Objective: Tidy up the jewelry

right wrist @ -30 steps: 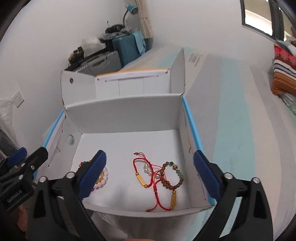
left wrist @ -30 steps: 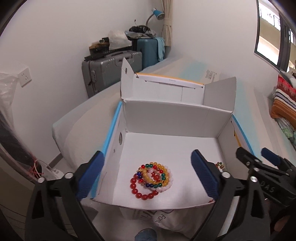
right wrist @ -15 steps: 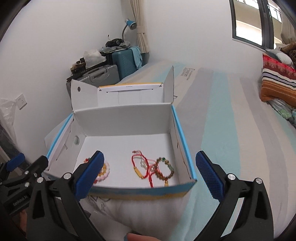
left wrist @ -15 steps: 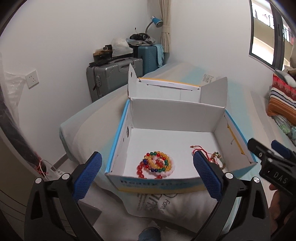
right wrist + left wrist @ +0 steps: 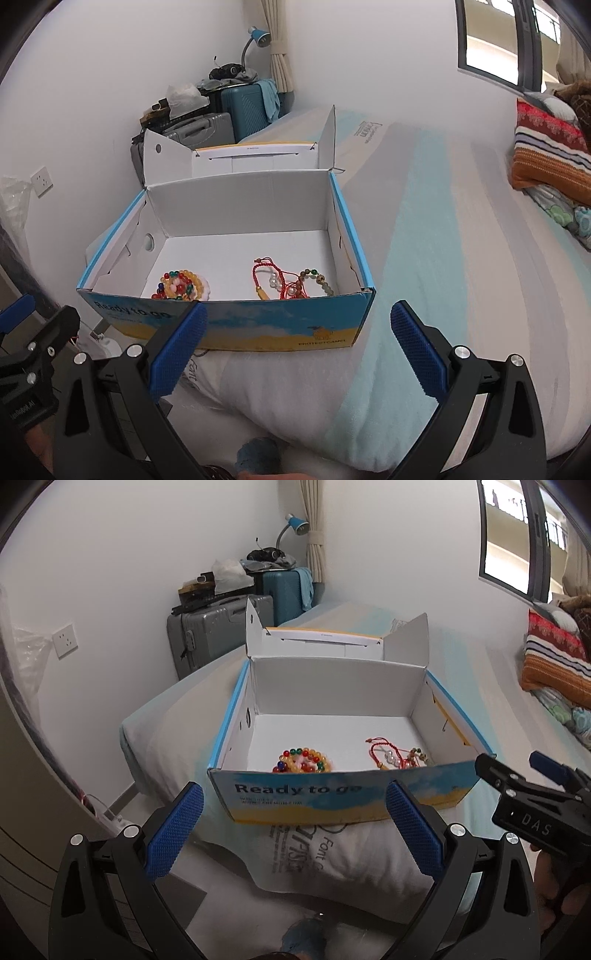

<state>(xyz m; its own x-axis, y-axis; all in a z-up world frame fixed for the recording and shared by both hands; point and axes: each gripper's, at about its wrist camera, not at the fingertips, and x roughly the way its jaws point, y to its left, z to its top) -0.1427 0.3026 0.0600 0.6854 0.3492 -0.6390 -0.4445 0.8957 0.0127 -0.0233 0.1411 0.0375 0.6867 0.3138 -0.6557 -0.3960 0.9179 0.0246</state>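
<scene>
An open cardboard box (image 5: 332,801) (image 5: 258,328) with a blue and yellow front stands on the bed's end. Inside on the left lies a pile of coloured bead bracelets (image 5: 303,760) (image 5: 181,286). On the right lie red cord bracelets with gold bars and a green-brown bead bracelet (image 5: 397,755) (image 5: 291,280). My left gripper (image 5: 293,829) is open and empty, held in front of the box. My right gripper (image 5: 297,350) is open and empty, also in front of the box. The right gripper shows at the right of the left wrist view (image 5: 532,812).
The box rests on a white pillow (image 5: 332,853) on a striped bed (image 5: 461,258). Grey and teal suitcases (image 5: 210,631) stand by the far wall. Folded striped blankets (image 5: 550,155) lie at the right. The box lid flaps (image 5: 255,158) stand up behind.
Both grippers have pulled back and lowered from over the box to in front of it. The jewellery in the box has not moved.
</scene>
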